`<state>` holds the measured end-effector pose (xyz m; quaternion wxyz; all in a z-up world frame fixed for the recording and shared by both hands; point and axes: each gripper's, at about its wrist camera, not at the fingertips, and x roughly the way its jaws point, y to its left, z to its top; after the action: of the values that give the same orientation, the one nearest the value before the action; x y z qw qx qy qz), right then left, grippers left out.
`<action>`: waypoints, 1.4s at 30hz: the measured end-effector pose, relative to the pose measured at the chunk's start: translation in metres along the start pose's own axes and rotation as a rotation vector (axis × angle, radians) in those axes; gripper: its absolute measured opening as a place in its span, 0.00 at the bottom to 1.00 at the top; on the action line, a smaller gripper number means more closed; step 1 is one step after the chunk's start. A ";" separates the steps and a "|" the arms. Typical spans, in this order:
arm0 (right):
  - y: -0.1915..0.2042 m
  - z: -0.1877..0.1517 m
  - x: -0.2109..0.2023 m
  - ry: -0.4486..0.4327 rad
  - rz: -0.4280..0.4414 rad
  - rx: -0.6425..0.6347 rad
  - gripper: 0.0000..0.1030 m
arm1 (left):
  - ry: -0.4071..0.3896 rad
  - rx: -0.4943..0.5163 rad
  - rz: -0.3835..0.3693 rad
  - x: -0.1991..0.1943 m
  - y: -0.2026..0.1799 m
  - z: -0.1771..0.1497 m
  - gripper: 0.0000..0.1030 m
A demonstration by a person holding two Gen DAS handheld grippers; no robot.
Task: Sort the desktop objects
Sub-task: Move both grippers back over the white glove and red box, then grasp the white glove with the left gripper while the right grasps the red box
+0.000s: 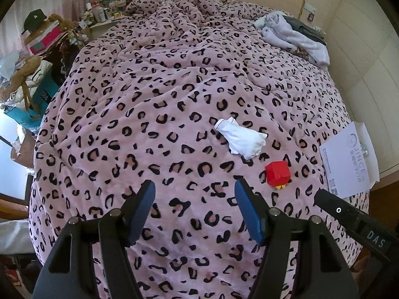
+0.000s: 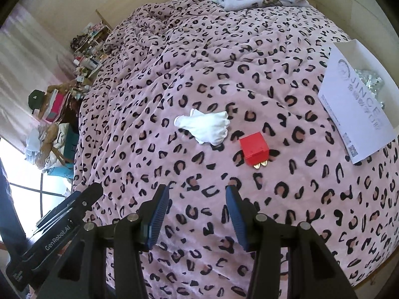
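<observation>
Right wrist view, white box [image 2: 359,104] cut off at frame edge, contents unclear, both grippers [image 2: 197,194] [image 1: 194,186] spread, empty

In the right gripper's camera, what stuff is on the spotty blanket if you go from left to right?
White cloth → red box → white paper with blue writing. All lie on the pink spotted blanket, ahead of the open right gripper.

White glove [image 1: 240,138], crumpled, lies flat on the leopard-print bed cover [image 1: 149,99]. Red cube-shaped box [image 1: 277,173] sits near it, apart, tilted, two small gold pieces showing at its lower edge.
</observation>
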<state>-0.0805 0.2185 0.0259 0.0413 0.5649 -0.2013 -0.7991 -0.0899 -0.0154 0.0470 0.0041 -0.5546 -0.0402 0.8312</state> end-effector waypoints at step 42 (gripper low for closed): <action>-0.069 0.029 0.127 -0.016 -0.195 -0.065 0.47 | 0.291 -0.105 -0.129 0.207 -0.065 0.067 0.81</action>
<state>-0.1410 0.2525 -0.1038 -0.0197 0.5737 -0.1196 -0.8101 -0.2340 0.0557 -0.1133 0.0342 -0.6649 -0.1180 0.7367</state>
